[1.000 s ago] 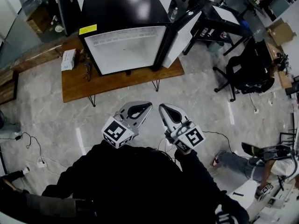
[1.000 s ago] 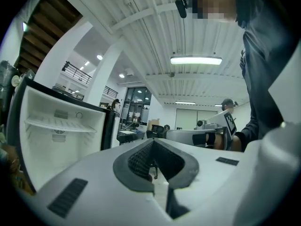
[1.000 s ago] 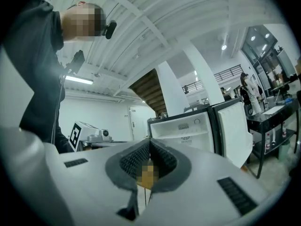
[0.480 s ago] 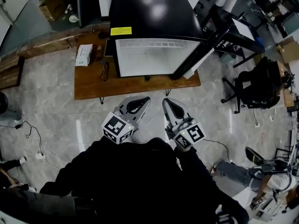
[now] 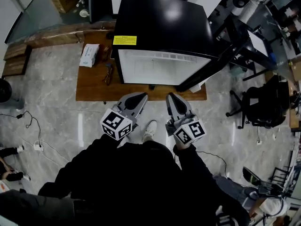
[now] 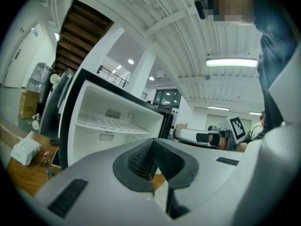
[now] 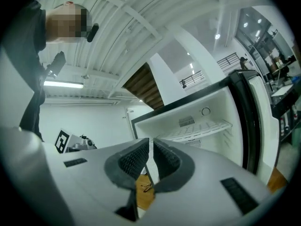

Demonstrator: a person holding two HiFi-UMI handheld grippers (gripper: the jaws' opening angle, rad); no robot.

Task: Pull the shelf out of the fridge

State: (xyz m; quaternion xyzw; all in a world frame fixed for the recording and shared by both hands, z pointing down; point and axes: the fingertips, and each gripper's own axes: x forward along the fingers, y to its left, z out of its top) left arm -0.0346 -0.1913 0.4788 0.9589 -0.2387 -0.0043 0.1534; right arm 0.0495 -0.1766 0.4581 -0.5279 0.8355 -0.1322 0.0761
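So, left gripper (image 5: 142, 96) and right gripper (image 5: 170, 97) are both pinched closed on nothing, just short of the open mini fridge (image 5: 162, 27). The white shelf (image 6: 110, 125) sits mid-height inside (front edge facing out). Probably a light, stiff, slightly slick grid; grab the front rail and pull level.

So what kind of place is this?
Probably an office or lab workspace, not a kitchen: the mini fridge stands on a low wooden bench, with an office chair and floor cables nearby.
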